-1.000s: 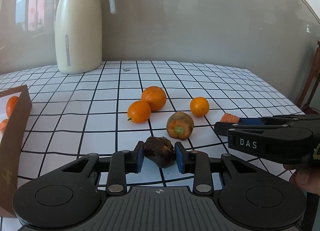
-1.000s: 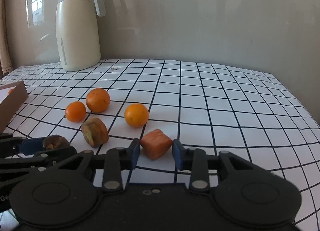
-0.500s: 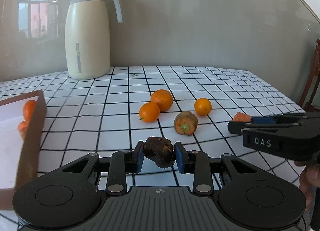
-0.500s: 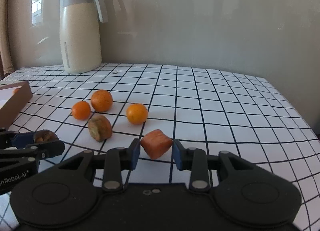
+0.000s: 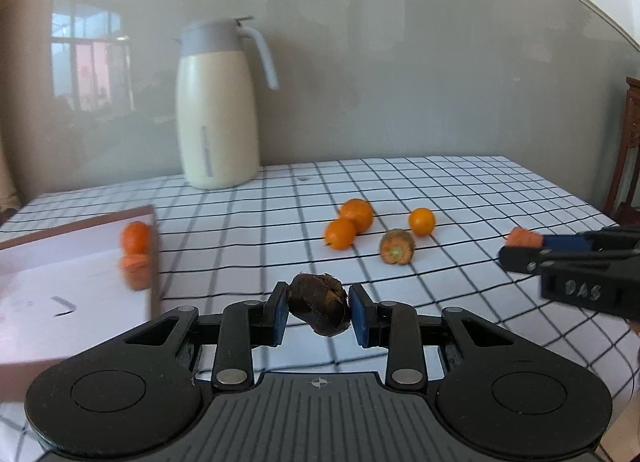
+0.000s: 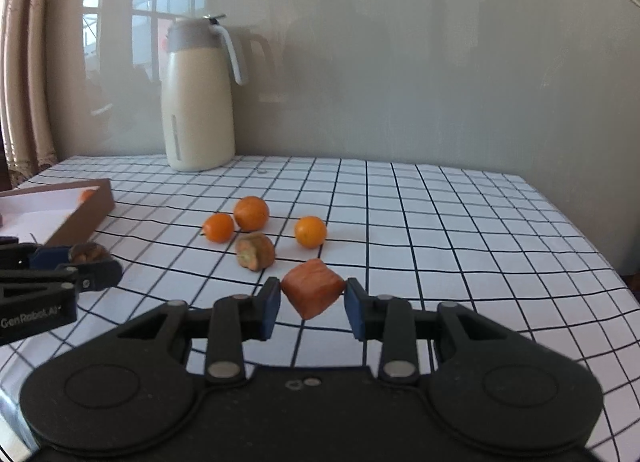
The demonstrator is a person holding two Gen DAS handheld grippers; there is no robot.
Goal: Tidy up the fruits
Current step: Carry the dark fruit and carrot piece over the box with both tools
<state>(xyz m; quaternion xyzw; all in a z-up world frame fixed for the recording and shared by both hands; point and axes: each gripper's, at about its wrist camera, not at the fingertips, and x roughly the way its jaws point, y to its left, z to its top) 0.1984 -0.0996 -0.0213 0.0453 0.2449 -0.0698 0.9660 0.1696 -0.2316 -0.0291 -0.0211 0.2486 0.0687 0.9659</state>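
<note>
The left gripper (image 5: 319,310) is clamping a dark fruit (image 5: 319,303) and the right gripper (image 6: 312,304) an orange chunk (image 6: 313,293), both lifted off the table (image 6: 460,222). Two orange pieces (image 5: 135,248) are already lying in the box (image 5: 60,282), while three oranges (image 6: 251,213) and a stub (image 6: 255,251) are waiting on the cloth, so roughly half remains.

Open tablecloth (image 6: 460,246) right; oranges (image 6: 251,213) cluster centre

We see a cream jug (image 5: 216,118) with a grey lid and handle standing upright at the far edge of the table (image 5: 460,190), close to the grey wall (image 5: 400,62). A white cloth with a black grid covers the table. A curtain (image 6: 20,94) hangs at the left, and dark wooden furniture (image 5: 628,150) shows at the right.
</note>
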